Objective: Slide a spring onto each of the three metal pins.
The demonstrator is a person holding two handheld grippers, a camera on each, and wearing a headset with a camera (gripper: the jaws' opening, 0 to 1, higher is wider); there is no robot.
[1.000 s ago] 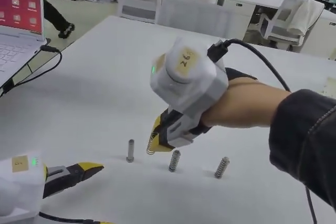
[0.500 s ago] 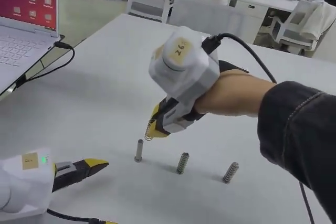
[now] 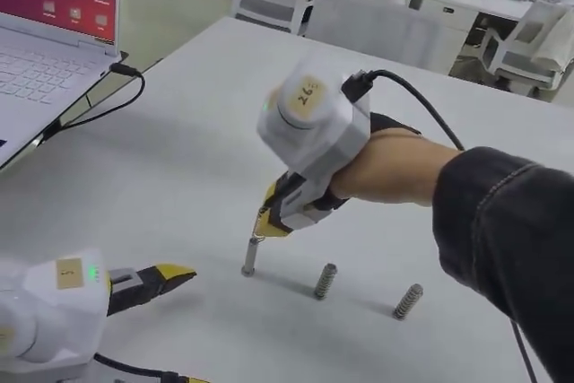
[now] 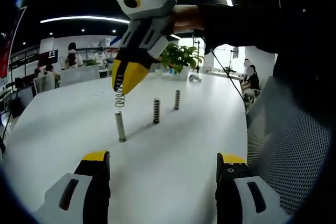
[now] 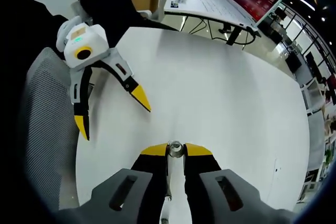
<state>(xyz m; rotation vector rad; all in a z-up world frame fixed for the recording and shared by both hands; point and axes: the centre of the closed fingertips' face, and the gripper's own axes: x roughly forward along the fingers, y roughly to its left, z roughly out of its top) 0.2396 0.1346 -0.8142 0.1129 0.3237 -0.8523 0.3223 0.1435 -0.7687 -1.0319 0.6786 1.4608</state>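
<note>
White table (image 3: 179,159): right claw (image 3: 261,228) tilts down over bare pin (image 3: 248,257), clamping spring (image 4: 119,95).

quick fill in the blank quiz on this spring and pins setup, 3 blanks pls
1. The right gripper is shut on a ___, held over the bare pin.
2. The middle pin and the end pin each already carry a spring, so ___ pin is left to do.
3. The left gripper has its jaws ___.

Missing words: spring; one; open
</note>
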